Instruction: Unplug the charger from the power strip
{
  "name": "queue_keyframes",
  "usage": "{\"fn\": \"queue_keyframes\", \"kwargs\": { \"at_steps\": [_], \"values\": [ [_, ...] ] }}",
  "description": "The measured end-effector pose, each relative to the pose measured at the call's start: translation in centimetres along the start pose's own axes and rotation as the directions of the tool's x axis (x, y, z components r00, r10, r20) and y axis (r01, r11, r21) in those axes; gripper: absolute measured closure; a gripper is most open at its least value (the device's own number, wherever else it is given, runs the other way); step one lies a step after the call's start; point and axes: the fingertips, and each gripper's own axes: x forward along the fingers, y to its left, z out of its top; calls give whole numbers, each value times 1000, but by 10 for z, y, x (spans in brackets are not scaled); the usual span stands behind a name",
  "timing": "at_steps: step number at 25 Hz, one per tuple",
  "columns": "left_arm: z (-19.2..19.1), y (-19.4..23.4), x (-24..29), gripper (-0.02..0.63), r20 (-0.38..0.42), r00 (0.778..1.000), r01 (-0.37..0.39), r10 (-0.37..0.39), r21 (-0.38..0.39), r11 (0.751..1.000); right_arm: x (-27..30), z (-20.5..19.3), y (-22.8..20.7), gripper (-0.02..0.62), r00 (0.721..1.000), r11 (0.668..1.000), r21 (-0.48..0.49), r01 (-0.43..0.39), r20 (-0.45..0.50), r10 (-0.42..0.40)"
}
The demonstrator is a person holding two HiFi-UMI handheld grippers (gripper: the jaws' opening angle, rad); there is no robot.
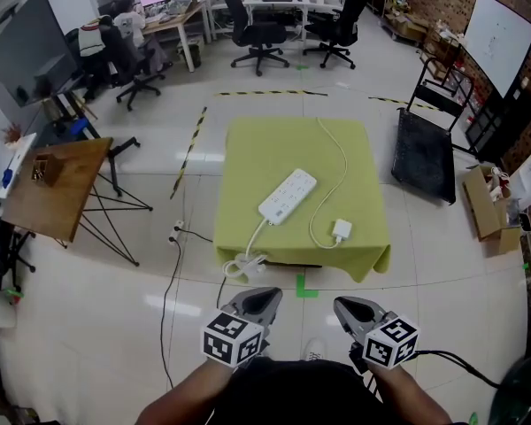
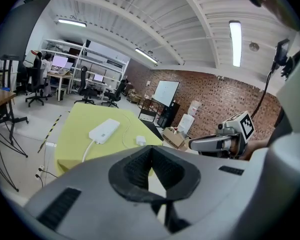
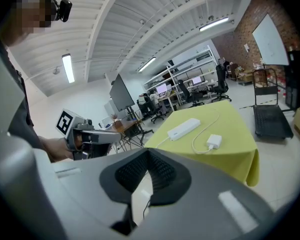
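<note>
While left claw (image 1: 265, 294) and right claw (image 1: 344, 305) sit closed, empty, the charger's (image 1: 341, 230) cable (image 1: 342, 162) end hides past the table (image 1: 265, 149).

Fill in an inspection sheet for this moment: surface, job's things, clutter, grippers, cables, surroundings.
Surface: table under a yellow-green cloth.
Job's things: white strip; charger lies on the cloth to its right, apart from it.
Clutter: nothing seen.
Grippers: left gripper and right gripper both shut, empty, short of the table.
Cables: strip lead drops off the near edge; charger cable loops to the far edge.
Surroundings: wooden desk, trolley, whiteboard, office chairs.
</note>
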Motion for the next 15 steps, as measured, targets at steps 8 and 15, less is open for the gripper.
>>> {"fn": "queue_keyframes", "kwargs": {
  "at_steps": [8,15],
  "values": [
    [-6,0,-3,600,-9,1000,2,-2,-8,1000,0,-3,5,595,1000,1000,-2,4,4,-4],
    [-4,-1,-5,600,3,1000,4,-4,-3,1000,-3,-4,4,595,1000,1000,-22,18,6,-18]
  ]
}}
